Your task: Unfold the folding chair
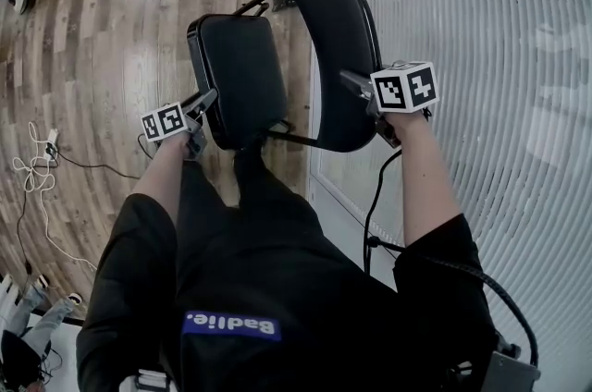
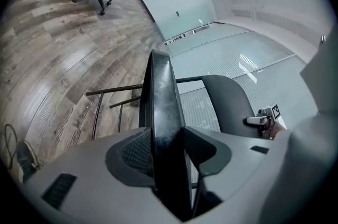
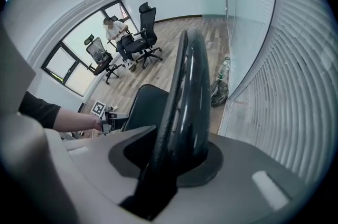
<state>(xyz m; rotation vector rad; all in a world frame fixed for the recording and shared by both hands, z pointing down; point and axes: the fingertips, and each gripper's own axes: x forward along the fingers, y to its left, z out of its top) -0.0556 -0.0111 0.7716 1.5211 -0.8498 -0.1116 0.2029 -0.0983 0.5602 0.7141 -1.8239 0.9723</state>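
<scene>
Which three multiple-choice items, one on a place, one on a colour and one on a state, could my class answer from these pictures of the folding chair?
1. Between the jaws of the left gripper stands:
A the edge of the seat
B a bottle
C a cable

2. The seat and the backrest are:
A white
B black
C red

3. The right gripper is:
A open, clear of everything
B shut on the backrest
C out of view

Answers:
1 A: the left gripper view shows the seat's edge running between the two pads.
2 B: both panels look black in every view.
3 B: the right gripper view shows the pads pressing on the backrest's rim.
</scene>
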